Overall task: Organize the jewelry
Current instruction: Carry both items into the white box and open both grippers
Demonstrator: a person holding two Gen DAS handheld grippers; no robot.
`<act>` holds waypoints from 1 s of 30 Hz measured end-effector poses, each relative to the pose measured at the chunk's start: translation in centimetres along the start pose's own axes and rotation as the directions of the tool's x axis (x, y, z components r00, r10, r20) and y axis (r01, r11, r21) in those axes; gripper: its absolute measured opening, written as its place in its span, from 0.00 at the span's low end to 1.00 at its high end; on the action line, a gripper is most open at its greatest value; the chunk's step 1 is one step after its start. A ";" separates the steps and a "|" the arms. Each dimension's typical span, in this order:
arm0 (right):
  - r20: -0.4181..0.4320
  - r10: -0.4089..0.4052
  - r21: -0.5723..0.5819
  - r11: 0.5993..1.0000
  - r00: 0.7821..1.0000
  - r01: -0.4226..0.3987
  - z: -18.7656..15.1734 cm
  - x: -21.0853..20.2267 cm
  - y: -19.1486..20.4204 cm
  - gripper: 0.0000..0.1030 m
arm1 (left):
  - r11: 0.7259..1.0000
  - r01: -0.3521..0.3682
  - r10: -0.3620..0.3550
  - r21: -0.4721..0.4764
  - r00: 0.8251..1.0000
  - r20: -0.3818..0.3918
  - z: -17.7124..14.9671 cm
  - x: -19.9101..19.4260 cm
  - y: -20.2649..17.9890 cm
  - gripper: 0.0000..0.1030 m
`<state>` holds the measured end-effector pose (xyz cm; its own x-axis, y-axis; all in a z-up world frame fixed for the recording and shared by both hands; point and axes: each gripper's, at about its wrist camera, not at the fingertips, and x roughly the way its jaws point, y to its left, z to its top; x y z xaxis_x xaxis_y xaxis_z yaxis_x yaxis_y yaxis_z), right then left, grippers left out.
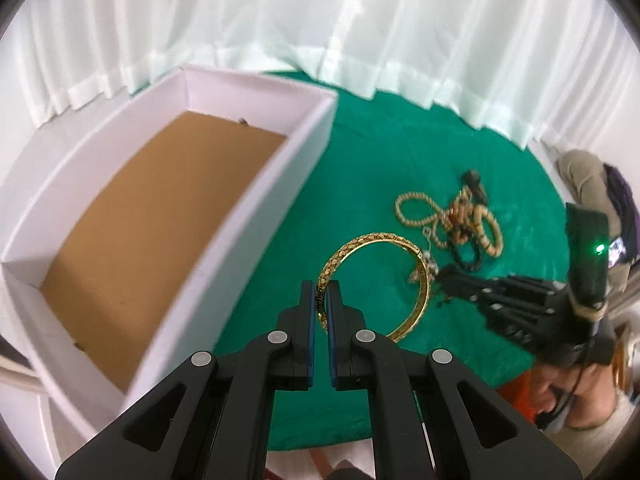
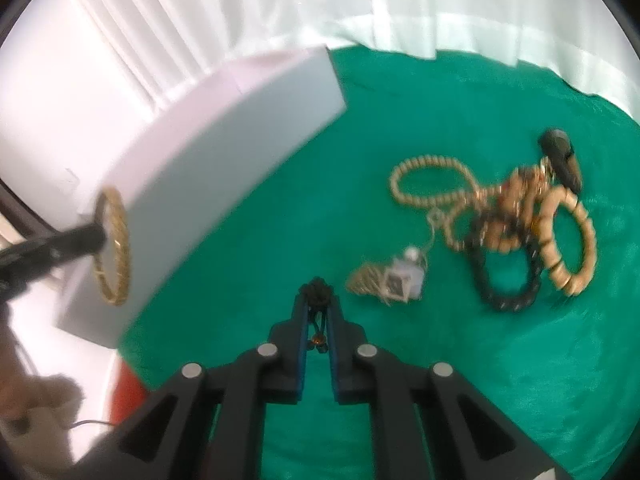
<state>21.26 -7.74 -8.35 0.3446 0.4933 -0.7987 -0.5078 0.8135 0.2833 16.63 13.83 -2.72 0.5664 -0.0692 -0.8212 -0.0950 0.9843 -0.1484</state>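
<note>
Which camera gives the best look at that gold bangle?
The left wrist view: the gold bangle fills the centre, its engraved pattern sharp. The right wrist view shows it small, blurred and edge-on beside the white box.

Bright, soft daylight comes through the sheer white curtain (image 1: 280, 20), which is overexposed. Shadows are faint. Fisheye bending curves the white rectangular box (image 2: 224, 140). The right wrist view is motion-blurred; the beige bead necklaces (image 2: 500, 208) smear.
</note>
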 end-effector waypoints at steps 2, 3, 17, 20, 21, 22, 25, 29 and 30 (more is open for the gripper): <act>0.004 0.013 -0.024 1.000 1.000 -0.013 1.0 -1.6 0.8 0.09 | 1.000 -0.001 0.002 -0.021 1.000 0.020 0.4 -1.5 1.0 0.03; 0.011 0.020 -0.041 0.999 1.000 -0.020 1.9 -2.5 1.7 0.09 | 0.999 -0.003 0.004 -0.032 1.000 0.030 0.5 -2.3 1.7 0.03; 0.065 0.220 -0.236 0.951 0.973 -0.200 13.1 -2.6 17.8 0.09 | 0.948 -0.208 0.228 -0.241 0.972 0.059 4.0 -6.0 15.3 0.03; 0.028 0.203 -0.276 0.943 0.979 -0.188 14.3 1.1 20.9 0.09 | 0.929 -0.233 0.250 -0.288 0.968 0.024 3.9 -4.7 18.1 0.03; 0.014 0.201 -0.281 0.941 0.980 -0.189 14.6 2.3 21.8 0.09 | 0.922 -0.238 0.253 -0.304 0.968 0.007 3.8 -4.0 18.9 0.03; -0.003 0.199 -0.285 0.939 0.980 -0.192 14.7 3.5 22.4 0.09 | 0.916 -0.246 0.256 -0.316 0.967 -0.011 3.7 -3.2 19.6 0.03; -0.043 0.184 -0.299 0.936 0.982 -0.188 15.3 7.3 23.1 0.09 | 0.904 -0.263 0.260 -0.336 0.964 -0.053 3.1 -1.5 21.0 0.03; -0.082 0.169 -0.310 0.932 0.982 -0.187 14.7 10.6 23.9 0.11 | 0.904 -0.265 0.248 -0.337 0.964 -0.093 2.4 0.8 21.7 0.04; -0.095 0.164 -0.304 0.934 0.982 -0.186 14.6 11.2 24.0 0.11 | 0.904 -0.267 0.248 -0.334 0.964 -0.099 2.3 1.1 21.7 0.07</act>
<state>24.46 21.76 -2.74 0.1795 0.5885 -0.7883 -0.7789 0.5745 0.2515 17.10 35.52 -5.61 0.4414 0.1614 -0.8827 -0.5101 0.8544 -0.0989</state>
